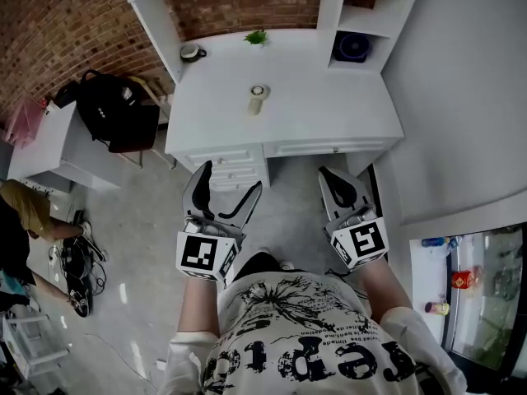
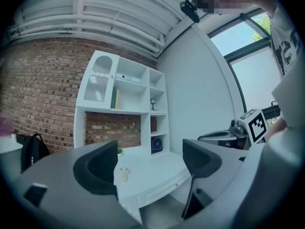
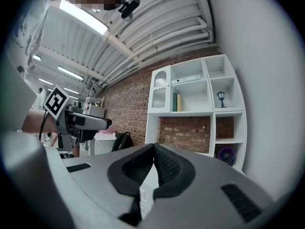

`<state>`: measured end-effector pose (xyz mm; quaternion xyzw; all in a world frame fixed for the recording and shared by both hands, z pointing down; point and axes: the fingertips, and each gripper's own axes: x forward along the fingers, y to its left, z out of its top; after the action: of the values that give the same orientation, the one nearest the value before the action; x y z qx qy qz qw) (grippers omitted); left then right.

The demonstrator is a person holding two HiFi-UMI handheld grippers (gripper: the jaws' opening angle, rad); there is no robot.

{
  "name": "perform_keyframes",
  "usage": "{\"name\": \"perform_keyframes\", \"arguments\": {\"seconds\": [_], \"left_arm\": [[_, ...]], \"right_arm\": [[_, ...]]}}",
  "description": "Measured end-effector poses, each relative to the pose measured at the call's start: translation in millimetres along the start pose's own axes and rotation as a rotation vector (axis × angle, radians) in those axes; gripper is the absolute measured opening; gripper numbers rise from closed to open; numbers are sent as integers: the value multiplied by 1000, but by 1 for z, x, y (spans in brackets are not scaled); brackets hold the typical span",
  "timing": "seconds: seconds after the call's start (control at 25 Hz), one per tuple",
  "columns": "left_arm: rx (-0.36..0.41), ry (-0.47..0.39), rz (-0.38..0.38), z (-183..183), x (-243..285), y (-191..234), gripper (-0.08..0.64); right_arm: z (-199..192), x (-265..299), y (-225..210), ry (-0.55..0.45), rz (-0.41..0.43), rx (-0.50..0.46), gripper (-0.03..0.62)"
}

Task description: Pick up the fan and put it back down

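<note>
A small dark round fan (image 1: 352,48) stands in the lowest cubby of the white shelf unit at the desk's back right. It also shows as the fan (image 2: 157,145) in the left gripper view and as the fan (image 3: 227,155) in the right gripper view. Both grippers hang in front of the desk, well short of the fan. My left gripper (image 1: 230,179) is open with nothing between its jaws. My right gripper (image 1: 328,175) is shut and empty, its pads (image 3: 162,163) pressed together.
The white desk (image 1: 329,113) carries a small pale cylinder (image 1: 258,97), a mug (image 1: 192,53) and a little green plant (image 1: 256,37). A black backpack (image 1: 115,109) rests on a chair to the left. Drawers (image 1: 230,167) face me under the desk.
</note>
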<state>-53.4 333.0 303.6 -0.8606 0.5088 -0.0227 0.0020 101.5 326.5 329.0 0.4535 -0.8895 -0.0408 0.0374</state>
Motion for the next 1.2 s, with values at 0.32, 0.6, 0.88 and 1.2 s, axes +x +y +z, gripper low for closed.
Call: {"name": "perform_keyframes", "arguments": {"seconds": [0.32, 0.6, 0.88, 1.2], "left_arm": [[-8, 35, -11, -19, 35, 35, 408], [-17, 35, -41, -20, 114, 99, 408], [-27, 43, -70, -18, 210, 187, 408], [-55, 84, -99, -32, 292, 261, 408]], "right_arm": [[-16, 51, -9, 24, 25, -10, 15], [-16, 138, -43, 43, 3, -24, 15], [-8, 254, -93, 53, -34, -30, 15], [-17, 355, -130, 94, -60, -15, 15]]}}
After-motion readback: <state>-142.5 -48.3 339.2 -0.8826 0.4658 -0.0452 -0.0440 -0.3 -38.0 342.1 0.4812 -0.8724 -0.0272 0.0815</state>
